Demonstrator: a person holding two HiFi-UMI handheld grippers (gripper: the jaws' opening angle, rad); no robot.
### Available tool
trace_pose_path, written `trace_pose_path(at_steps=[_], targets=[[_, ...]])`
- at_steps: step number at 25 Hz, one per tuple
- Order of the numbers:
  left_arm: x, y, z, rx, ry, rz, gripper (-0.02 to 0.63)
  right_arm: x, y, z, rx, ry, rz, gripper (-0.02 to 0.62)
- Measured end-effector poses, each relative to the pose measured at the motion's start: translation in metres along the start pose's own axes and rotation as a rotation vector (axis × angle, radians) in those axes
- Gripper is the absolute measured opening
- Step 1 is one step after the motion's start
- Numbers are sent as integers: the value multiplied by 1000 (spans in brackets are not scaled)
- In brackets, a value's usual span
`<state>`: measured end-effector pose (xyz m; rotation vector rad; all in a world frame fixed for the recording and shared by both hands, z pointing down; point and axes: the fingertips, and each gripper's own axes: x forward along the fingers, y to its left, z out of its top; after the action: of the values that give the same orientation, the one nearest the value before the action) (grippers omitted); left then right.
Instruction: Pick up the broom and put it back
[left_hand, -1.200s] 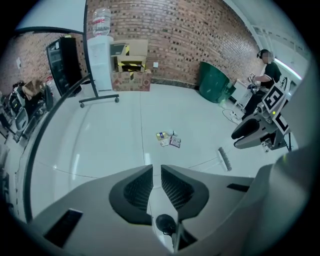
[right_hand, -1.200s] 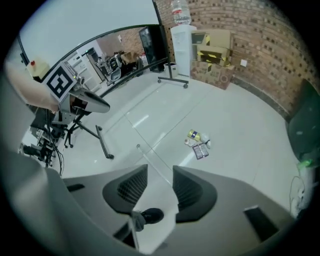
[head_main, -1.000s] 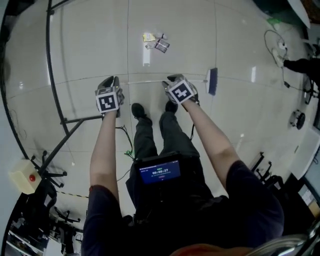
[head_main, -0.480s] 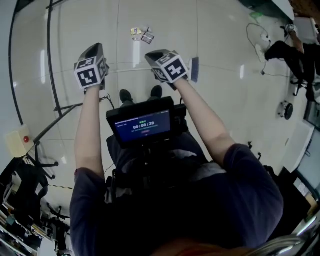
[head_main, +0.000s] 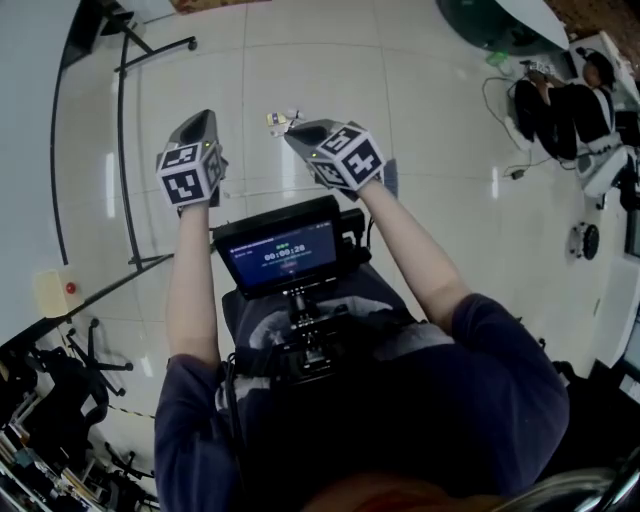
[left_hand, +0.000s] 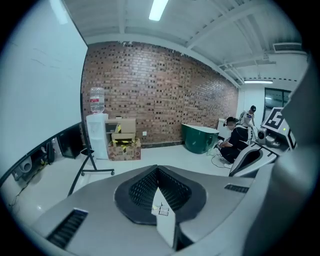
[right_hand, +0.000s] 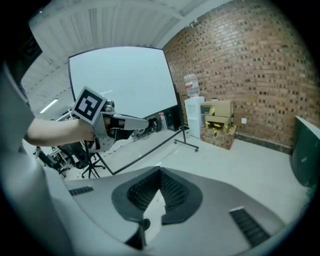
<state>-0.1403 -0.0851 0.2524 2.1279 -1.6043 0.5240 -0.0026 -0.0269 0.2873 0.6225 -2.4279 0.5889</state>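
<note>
Broom (head_main: 391, 178) on floor (head_main: 450, 120) below R hand-held gripper (head_main: 293, 135), apart.

Water dispenser (left_hand: 96, 134) left of boxes (left_hand: 123, 142), before wall (left_hand: 165, 90).

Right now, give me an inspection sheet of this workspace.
Surface: glossy white tiled floor.
Job's things: broom not made out; a blue flat thing lies on the floor past the right gripper, too hidden to name.
Clutter: small litter on the floor ahead.
Grippers: left gripper and right gripper both shut, nothing between the jaws.
Cables: a cable loops over the floor at the right.
Surroundings: brick wall, water dispenser, cardboard boxes, green tub, seated person.
</note>
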Motion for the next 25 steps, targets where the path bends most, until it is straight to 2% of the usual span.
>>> trace_pose_path(at_steps=[3,6,14,20,25], targets=[[-19,-35,32,69,-68,-8,5,-39,3,16,-46,-90,1,9],[-39,-57,48,99,-98,-26,5,-61,16,32,-68,-152,26,9],[-74,-81,86,130,-161,-31,5,-81,43,56,-95,-191,125,9],[-93,-79,75,142,-166,10,5,-78,53,49,-117,-185,166,9],[-150,-75,54,132,-225,13,5,-91,101,31,-148,-191,143,9]])
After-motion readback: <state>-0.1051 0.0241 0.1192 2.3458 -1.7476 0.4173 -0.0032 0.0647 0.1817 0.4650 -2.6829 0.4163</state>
